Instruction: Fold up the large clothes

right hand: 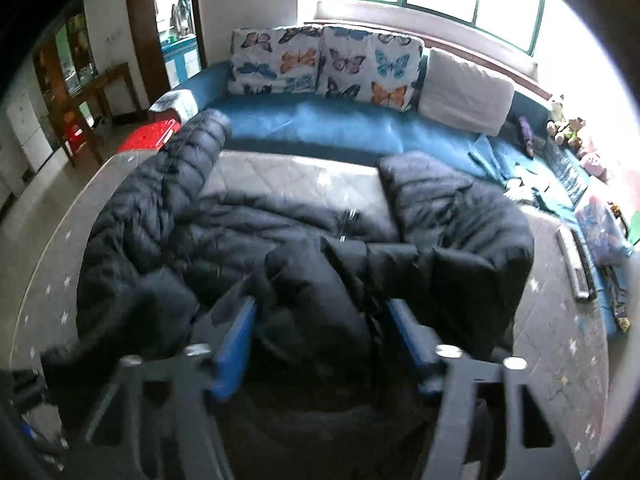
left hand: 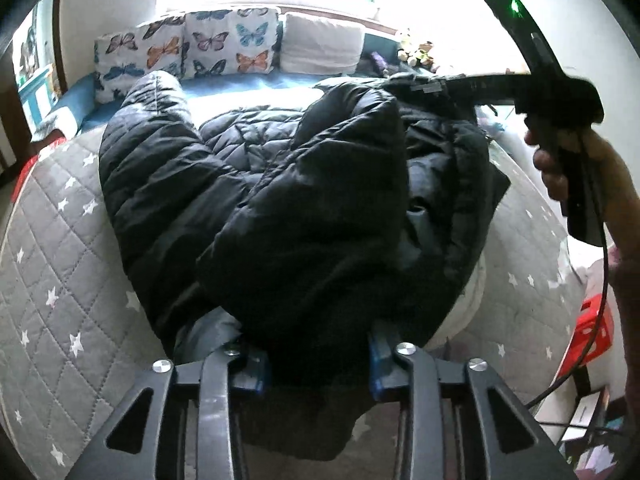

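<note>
A large black quilted puffer jacket (left hand: 280, 208) lies bunched on a grey star-print quilt (left hand: 60, 248). One sleeve (left hand: 148, 120) stretches away at the left. My left gripper (left hand: 316, 360) stands open, its blue pads on either side of the jacket's near edge, with fabric bulging between them. In the right wrist view the same jacket (right hand: 304, 248) fills the middle, and my right gripper (right hand: 320, 340) stands open around a fold of it near the zipper. The right gripper's body also shows in the left wrist view (left hand: 560, 96), held by a hand at the jacket's far right.
A blue sofa (right hand: 320, 128) with butterfly cushions (right hand: 320, 64) and a white pillow (right hand: 464, 88) stands behind the quilt under a bright window. Red stools (right hand: 148, 136) stand at the left. Toys and clutter (right hand: 568, 128) lie at the right. A cable (left hand: 600, 280) hangs from the right gripper.
</note>
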`<action>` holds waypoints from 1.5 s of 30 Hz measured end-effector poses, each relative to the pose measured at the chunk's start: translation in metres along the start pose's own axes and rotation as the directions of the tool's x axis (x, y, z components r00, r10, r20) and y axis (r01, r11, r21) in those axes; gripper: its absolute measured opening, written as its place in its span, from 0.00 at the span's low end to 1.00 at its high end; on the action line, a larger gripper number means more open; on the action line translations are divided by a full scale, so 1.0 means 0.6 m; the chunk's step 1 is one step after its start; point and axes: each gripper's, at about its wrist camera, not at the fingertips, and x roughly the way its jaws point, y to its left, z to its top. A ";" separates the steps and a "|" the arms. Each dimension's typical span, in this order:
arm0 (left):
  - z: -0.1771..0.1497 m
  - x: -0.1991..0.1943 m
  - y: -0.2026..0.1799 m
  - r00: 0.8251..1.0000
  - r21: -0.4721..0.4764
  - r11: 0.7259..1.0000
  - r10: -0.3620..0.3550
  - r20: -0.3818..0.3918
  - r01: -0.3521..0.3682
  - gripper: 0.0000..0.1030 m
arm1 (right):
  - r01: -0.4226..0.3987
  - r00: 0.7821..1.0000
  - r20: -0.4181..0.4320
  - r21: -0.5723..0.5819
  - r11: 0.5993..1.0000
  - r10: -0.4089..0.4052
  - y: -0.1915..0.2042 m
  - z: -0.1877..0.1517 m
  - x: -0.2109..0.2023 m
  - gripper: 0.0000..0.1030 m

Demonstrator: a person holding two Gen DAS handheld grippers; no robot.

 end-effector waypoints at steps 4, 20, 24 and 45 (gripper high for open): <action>-0.010 -0.034 -0.016 0.999 0.033 0.999 -0.024 0.039 0.022 0.29 | -0.045 0.997 0.065 -0.018 0.999 0.047 -0.009 -0.026 -0.078 0.27; -0.160 -0.119 -0.130 0.994 0.228 0.971 -0.089 0.066 0.072 0.26 | -0.075 0.991 0.102 -0.083 0.994 0.083 -0.017 -0.133 -0.227 0.36; -0.184 -0.102 -0.127 0.994 0.221 0.972 -0.094 0.058 0.079 0.26 | -0.086 0.982 0.161 -0.056 0.995 0.094 -0.009 -0.064 -0.216 0.83; -0.238 -0.081 -0.093 0.980 0.251 0.950 -0.197 0.017 0.186 0.26 | -0.185 0.925 -0.368 -0.217 0.959 0.095 0.078 0.021 0.020 0.83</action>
